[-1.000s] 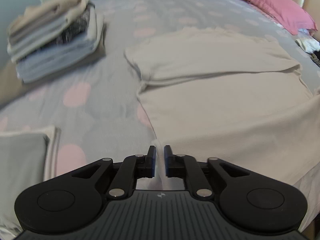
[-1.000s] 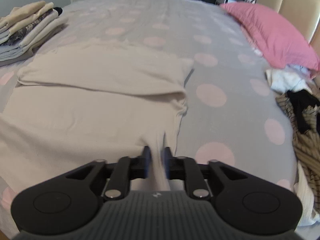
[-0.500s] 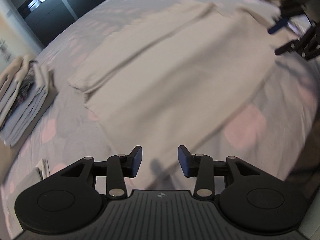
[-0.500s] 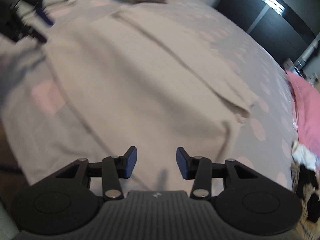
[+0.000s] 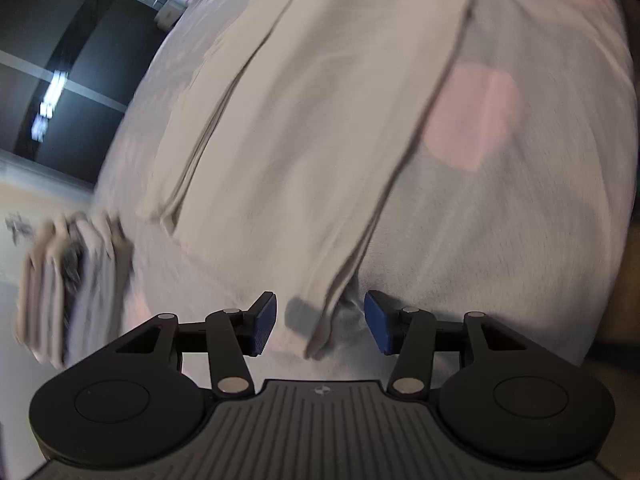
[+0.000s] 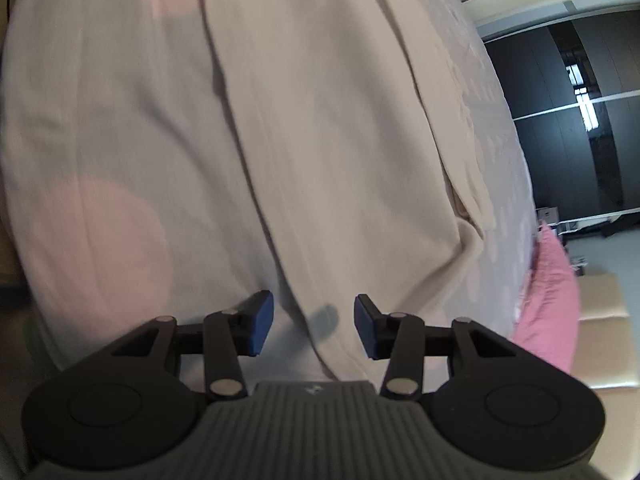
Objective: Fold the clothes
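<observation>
Since the beige soft knit garment (image 5: 304,128) is limp, we pinch its corners; left tool (image 5: 319,322) opening, right tool (image 6: 314,325) wide, neither gripping.

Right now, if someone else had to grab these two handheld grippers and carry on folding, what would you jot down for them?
Left gripper: jaws opening, nothing pinched; a corner of the beige garment lies between the pads, untouched.
Right gripper: open, holding nothing, over the garment's edge.
The garment lies flat on the grey bedspread with pink spots, one fold already laid across it.
Stack of folded clothes sits on the bed past the garment; pink pillow at the opposite end.
Left to do: grip the near edge with both grippers, fold again, add it to the stack.
</observation>
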`<state>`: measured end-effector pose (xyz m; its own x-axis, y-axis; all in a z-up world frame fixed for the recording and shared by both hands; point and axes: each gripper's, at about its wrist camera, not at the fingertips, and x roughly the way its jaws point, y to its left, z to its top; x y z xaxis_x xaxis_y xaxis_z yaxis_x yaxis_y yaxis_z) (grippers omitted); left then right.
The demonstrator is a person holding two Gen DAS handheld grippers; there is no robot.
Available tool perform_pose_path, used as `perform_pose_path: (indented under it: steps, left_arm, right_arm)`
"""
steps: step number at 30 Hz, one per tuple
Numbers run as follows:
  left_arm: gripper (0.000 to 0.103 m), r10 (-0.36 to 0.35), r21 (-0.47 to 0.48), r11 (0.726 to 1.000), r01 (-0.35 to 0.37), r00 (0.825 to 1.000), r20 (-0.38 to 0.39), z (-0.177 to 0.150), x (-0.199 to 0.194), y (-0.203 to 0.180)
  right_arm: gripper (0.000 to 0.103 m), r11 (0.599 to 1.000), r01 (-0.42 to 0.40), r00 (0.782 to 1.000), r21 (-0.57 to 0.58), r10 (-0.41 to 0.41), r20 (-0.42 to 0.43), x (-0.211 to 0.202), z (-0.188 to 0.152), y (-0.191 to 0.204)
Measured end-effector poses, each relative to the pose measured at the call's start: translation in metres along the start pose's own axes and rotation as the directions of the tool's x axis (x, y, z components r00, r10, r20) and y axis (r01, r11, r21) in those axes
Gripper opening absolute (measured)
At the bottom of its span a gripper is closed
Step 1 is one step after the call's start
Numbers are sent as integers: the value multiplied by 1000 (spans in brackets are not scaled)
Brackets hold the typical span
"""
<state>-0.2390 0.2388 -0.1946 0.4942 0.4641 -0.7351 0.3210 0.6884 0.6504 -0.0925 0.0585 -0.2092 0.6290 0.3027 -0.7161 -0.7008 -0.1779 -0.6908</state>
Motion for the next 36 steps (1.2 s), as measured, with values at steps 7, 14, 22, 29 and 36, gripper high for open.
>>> perform_pose_path:
  steps: [7, 14, 22, 29, 36]
  left_arm:
    - [38, 110, 102, 989, -112, 994, 20, 9, 15, -14]
    - [7, 115, 83, 990, -116, 993, 16, 9, 22, -11]
    - [5, 98, -251, 964, -84, 994, 45, 9, -6, 37]
    - [5, 164, -517, 853, -71, 977, 138, 16, -43, 102]
    - [5, 195, -619, 784, -48, 965, 173, 29, -61, 167]
  right_arm:
    - [48, 987, 94, 996, -132, -93, 17, 12, -5, 17]
    - [18, 975, 160, 987, -153, -159, 18, 20, -6, 18]
    - [6, 971, 240, 970, 1, -240, 25, 9, -3, -9]
    - [6, 882, 414, 894, 222, -441, 83, -19, 6, -61]
    - [6, 812, 472, 836, 344, -536, 119, -36, 14, -119]
